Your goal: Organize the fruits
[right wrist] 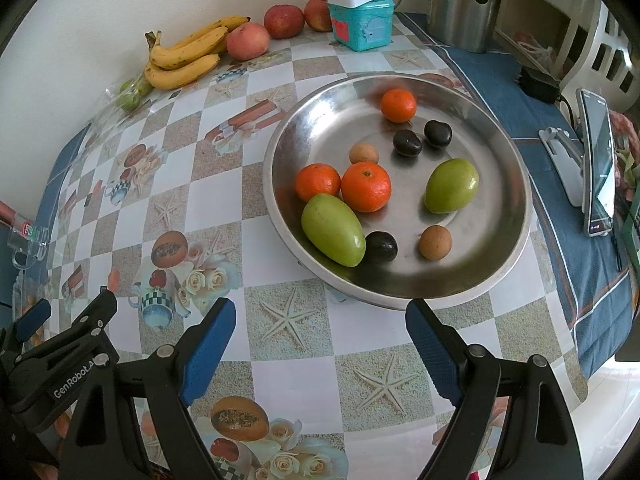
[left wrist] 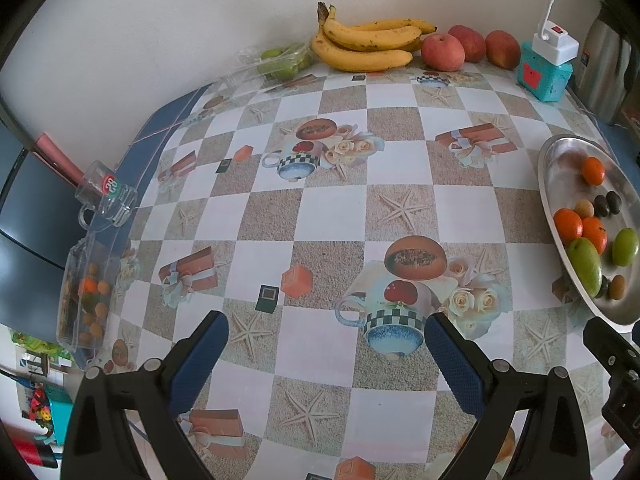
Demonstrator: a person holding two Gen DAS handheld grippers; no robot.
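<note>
— Nearest the cameras, what are the two tools doing?
— Both hang over the checked tablecloth [left wrist: 320,208]. The left gripper [left wrist: 326,330] has its jaws spread wide with nothing between them, and the right gripper [right wrist: 320,316] is spread the same way, empty, just short of the metal plate [right wrist: 508,160].
— And the fruit?
— Most of it lies on that plate: a green mango [right wrist: 332,229] at the near rim, touching a small dark fruit [right wrist: 381,246], with a brown round one [right wrist: 435,242] beside. Behind sit two oranges [right wrist: 365,186] side by side, a second green mango [right wrist: 451,185], two more dark fruits [right wrist: 407,142] and a third orange [right wrist: 398,105].
— Anything off the plate?
— At the left table edge, a clear box [left wrist: 86,292] of small fruit and a glass mug [left wrist: 106,196] on its side. Against the far wall, bananas [left wrist: 366,42], three red apples [left wrist: 442,52], a bag of green fruit [left wrist: 282,62].
</note>
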